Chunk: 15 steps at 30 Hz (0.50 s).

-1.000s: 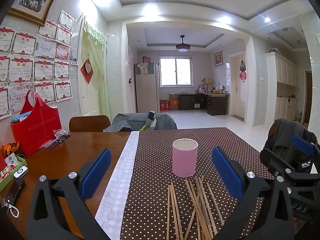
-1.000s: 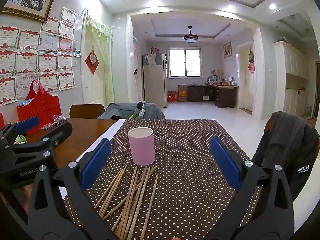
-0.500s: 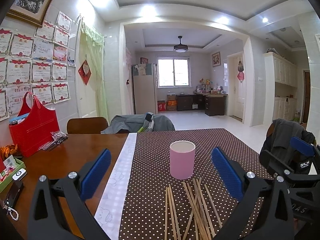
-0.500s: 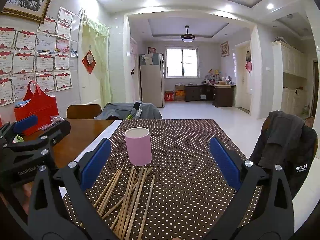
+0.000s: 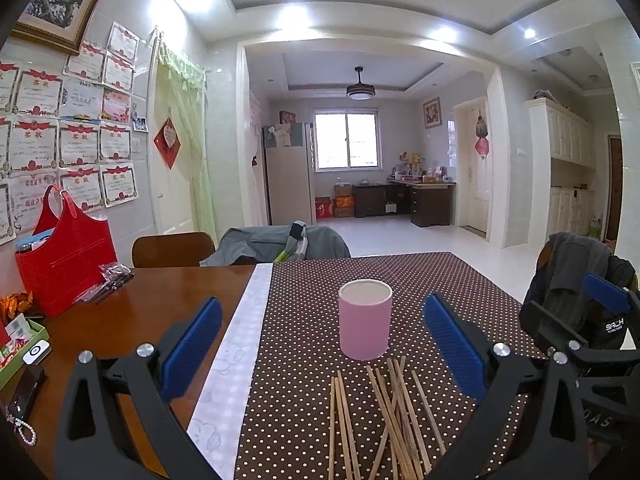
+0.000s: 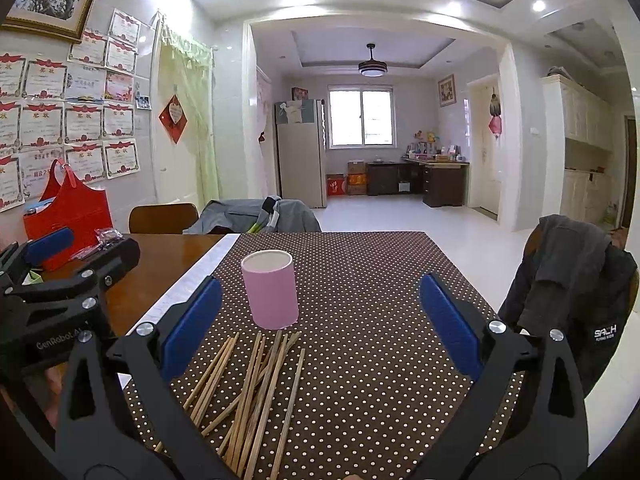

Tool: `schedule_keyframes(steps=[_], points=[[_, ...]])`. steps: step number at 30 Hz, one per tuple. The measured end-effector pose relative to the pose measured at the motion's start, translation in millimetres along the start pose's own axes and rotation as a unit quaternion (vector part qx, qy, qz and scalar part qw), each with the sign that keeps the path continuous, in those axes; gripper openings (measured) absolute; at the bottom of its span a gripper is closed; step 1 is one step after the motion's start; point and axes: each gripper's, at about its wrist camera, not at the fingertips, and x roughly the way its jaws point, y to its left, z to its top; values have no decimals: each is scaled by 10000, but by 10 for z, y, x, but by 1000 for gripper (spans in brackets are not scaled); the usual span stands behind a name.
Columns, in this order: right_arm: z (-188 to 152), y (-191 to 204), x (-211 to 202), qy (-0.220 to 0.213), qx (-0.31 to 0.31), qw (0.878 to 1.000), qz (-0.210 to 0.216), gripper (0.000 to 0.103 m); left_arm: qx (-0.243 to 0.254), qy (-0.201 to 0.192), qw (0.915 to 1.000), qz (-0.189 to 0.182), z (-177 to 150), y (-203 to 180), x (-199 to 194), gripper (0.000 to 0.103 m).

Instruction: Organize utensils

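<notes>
Chopsticks [image 6: 256, 392] lie loose in a fan on the dotted tablecloth [image 6: 360, 320] at the table's near edge, tips just short of the upright pink cup [image 6: 271, 289] toward the middle. I've got my left gripper [image 5: 320, 344] and right gripper [image 6: 316, 324] both spread wide and empty, above the near edge, one to each side of the pile

Bright ceiling lights [image 5: 294, 16], sharp focus, fisheye-warped edges.

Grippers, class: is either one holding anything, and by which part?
Nothing is held. Left gripper and right gripper are open; the chopsticks lie loose on the tablecloth before the pink cup.
</notes>
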Motion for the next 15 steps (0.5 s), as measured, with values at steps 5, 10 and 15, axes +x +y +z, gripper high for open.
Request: schedule_keyframes(steps=[5,10,15], points=[[2,3,48,47,-3,10000,17,97,7,62,10000,16,-1,-2,63,99],[12,17,81,77,-13,10000,22,97,0,90,10000,15,2,2,102,99],[21,31,113,105,-27,9999,21,97,-9,128,9999,5,10,15,149,99]])
